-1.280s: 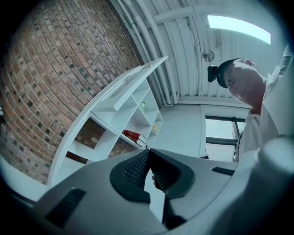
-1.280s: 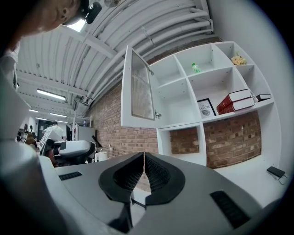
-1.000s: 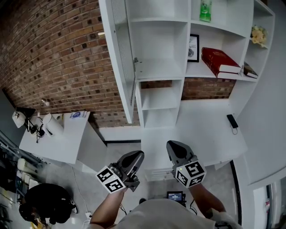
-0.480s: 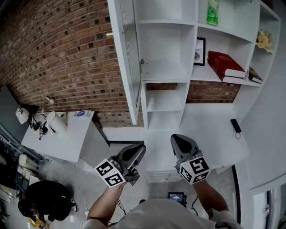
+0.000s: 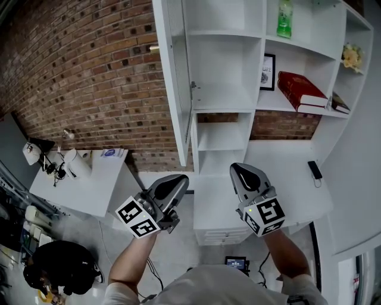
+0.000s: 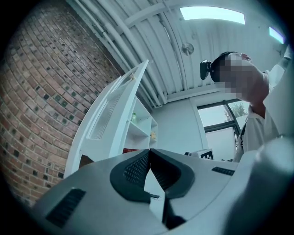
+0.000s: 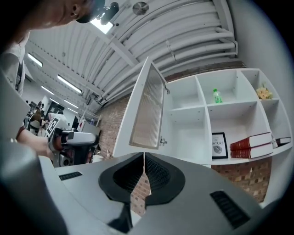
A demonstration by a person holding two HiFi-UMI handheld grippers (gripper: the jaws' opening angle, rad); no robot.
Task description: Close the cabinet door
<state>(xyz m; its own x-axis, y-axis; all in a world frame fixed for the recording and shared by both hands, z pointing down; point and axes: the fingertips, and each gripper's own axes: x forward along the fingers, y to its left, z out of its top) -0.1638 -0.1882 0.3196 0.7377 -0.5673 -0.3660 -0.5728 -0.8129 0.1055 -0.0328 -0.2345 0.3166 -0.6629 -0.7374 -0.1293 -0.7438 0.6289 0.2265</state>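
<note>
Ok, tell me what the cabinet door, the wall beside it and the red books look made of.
Cabinet door: white painted wood or board, matte; its ribbed centre panel could be reeded glass or slats.
Wall: bare red-brown brick with pale mortar joints.
Red books: red covers, perhaps leatherette, over pale page edges.

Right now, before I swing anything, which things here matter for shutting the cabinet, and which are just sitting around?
For the job:
- cabinet door, standing open
- compartment that it covers, empty
- left tool and right tool, both shut, holding nothing

Just lying about:
- green bottle
- framed picture
- red books
- small dark device
</note>
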